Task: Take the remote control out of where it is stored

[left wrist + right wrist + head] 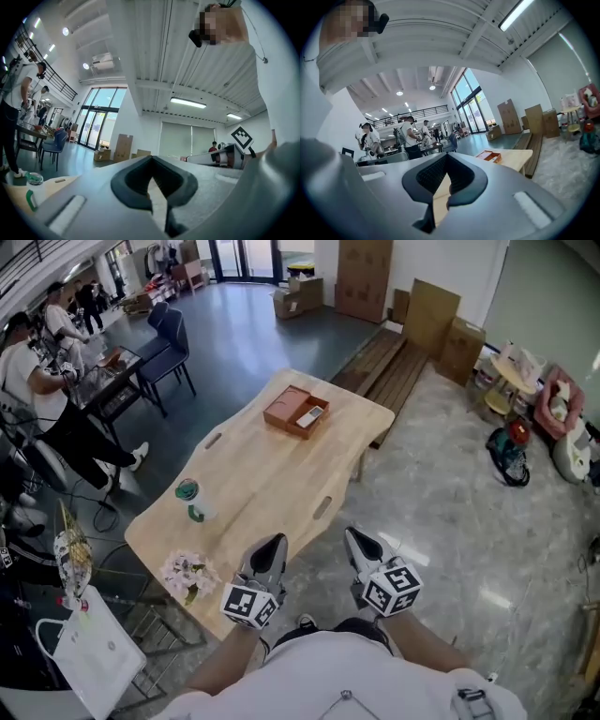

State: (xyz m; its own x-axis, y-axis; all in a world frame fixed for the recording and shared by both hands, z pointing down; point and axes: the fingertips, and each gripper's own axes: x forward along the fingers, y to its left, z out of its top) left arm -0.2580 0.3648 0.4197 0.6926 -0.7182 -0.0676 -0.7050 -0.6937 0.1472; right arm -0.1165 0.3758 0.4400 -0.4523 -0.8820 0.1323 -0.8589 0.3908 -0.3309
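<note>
A light remote control (310, 414) lies in an open orange-brown box (292, 412) at the far end of the wooden table (253, 474). The box (490, 155) also shows small in the right gripper view, on the tabletop ahead. My left gripper (269, 554) and right gripper (359, 547) hang side by side at the near table edge, close to my body and far from the box. Both point towards the table, jaws together, holding nothing. In the gripper views the left gripper (152, 160) and right gripper (446, 158) show their dark pads meeting.
A green-capped bottle (188, 495) and a bunch of pale flowers (188, 574) sit on the table's near left. A white bag (92, 654) hangs at lower left. People, desks and blue chairs (169, 343) stand to the left, and cardboard boxes (364, 277) and a wooden bench (386, 367) are beyond.
</note>
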